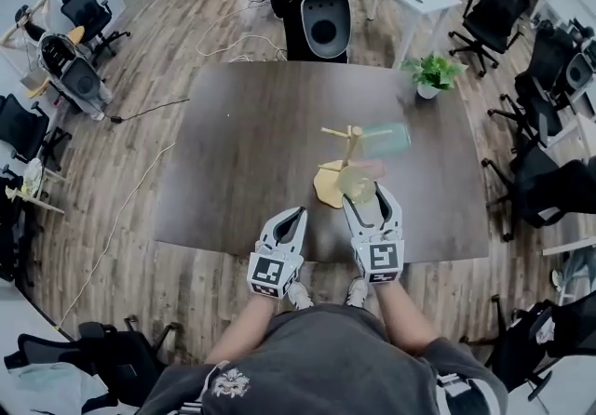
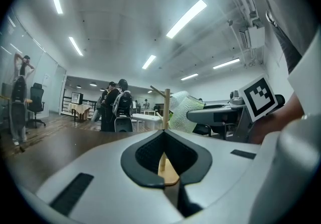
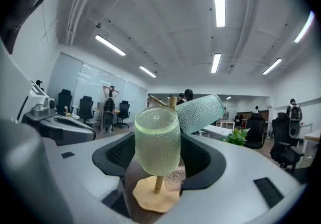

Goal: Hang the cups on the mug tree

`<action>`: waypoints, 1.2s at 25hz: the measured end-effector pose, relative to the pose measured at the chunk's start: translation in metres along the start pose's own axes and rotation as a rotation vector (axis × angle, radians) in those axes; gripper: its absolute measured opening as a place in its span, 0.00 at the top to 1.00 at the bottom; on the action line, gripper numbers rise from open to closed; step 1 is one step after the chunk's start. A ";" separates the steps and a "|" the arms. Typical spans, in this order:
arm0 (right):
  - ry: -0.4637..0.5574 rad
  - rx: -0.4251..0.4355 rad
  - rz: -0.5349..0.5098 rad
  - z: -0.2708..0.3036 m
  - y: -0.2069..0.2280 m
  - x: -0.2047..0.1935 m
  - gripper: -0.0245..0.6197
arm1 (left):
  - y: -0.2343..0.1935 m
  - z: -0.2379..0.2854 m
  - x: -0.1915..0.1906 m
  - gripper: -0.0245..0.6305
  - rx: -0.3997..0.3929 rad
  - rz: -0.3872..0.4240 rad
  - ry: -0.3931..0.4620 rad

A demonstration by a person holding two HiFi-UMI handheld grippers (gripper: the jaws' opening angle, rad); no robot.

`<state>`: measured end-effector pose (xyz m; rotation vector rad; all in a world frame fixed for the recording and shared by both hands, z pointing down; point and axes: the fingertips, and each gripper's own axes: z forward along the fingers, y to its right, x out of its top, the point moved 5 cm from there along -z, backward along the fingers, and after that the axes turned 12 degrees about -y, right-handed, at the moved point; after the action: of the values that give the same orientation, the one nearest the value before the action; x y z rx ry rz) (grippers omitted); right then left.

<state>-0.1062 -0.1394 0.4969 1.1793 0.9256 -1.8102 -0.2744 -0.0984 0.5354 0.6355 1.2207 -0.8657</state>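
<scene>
A wooden mug tree (image 1: pixel 346 145) stands on the dark table (image 1: pixel 242 153), right of its middle. A teal dimpled cup (image 1: pixel 386 139) hangs from an upper right peg, and a faint pink cup (image 1: pixel 370 168) hangs lower. My right gripper (image 1: pixel 371 196) is at the tree's near side, shut on a yellow-green dimpled cup (image 1: pixel 355 182). In the right gripper view this cup (image 3: pixel 157 140) sits tilted between the pads, close against the post, with the teal cup (image 3: pixel 200 112) behind. My left gripper (image 1: pixel 291 215) is shut and holds nothing, just left of the tree base (image 2: pixel 165 173).
A potted plant (image 1: pixel 431 73) stands at the table's far right corner. A grey machine (image 1: pixel 326 22) is beyond the far edge. Office chairs (image 1: pixel 484 8) ring the room. People (image 2: pixel 113 107) stand far off in the left gripper view.
</scene>
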 end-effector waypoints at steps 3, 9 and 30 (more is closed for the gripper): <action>-0.032 -0.034 0.007 0.009 -0.001 -0.004 0.50 | -0.006 0.000 -0.002 0.95 -0.014 -0.004 0.001; -0.077 -0.110 -0.008 0.021 -0.008 -0.008 0.50 | -0.020 -0.006 -0.007 0.95 -0.038 -0.013 -0.003; -0.140 -0.154 0.011 0.011 -0.016 -0.030 0.50 | -0.009 -0.022 -0.017 0.95 -0.042 -0.013 -0.007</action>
<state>-0.1162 -0.1359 0.5308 0.9482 0.9561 -1.7548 -0.2956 -0.0816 0.5463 0.5906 1.2347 -0.8499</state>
